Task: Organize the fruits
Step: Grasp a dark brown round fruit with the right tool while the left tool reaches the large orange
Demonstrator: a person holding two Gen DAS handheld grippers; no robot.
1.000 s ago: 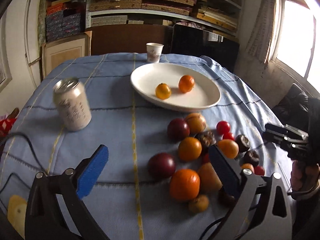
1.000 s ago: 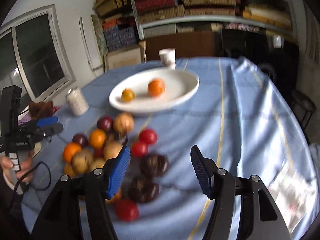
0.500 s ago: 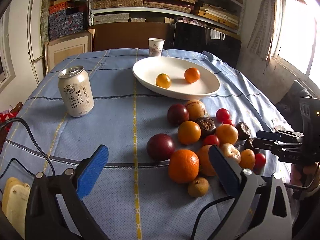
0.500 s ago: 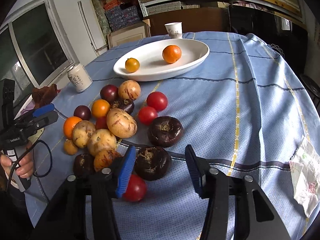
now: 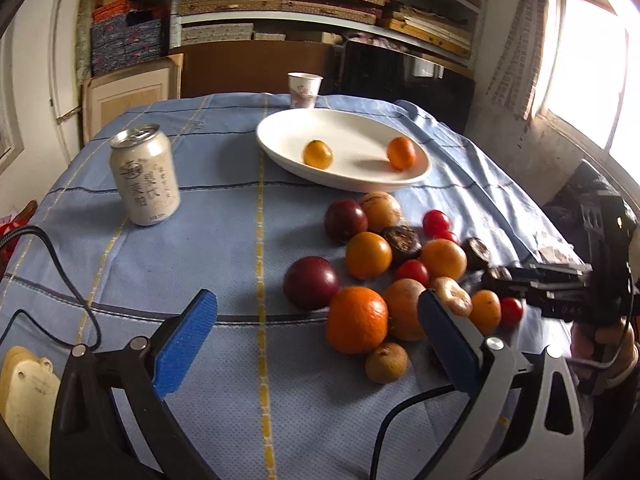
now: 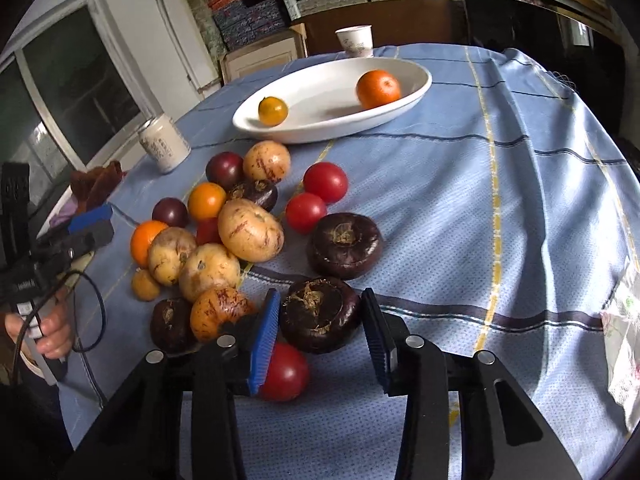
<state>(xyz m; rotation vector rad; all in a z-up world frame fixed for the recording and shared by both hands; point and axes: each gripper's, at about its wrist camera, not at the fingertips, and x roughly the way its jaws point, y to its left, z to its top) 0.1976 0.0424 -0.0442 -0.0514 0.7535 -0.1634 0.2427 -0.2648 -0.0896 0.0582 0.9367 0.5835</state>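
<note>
A heap of mixed fruit lies on the blue cloth: oranges, red tomatoes, tan fruits, dark purple ones. My right gripper (image 6: 320,322) is open, its jaws on either side of a dark water chestnut (image 6: 318,314), with a small gap on the right side. A second water chestnut (image 6: 346,244) lies just beyond. A red tomato (image 6: 284,372) sits under the left finger. A white plate (image 6: 416,80) holds two oranges (image 6: 378,88). My left gripper (image 5: 316,336) is open and empty, above the cloth by a big orange (image 5: 356,320).
A drink can (image 5: 145,180) stands at the left of the cloth. A paper cup (image 5: 304,90) stands behind the plate (image 5: 280,152). A printed paper (image 6: 620,344) lies at the right table edge. Shelves of stacked mats fill the back wall.
My right gripper has come down and forward onto the near water chestnut and its jaws have narrowed around it. My left gripper has shifted slightly and stays open.
</note>
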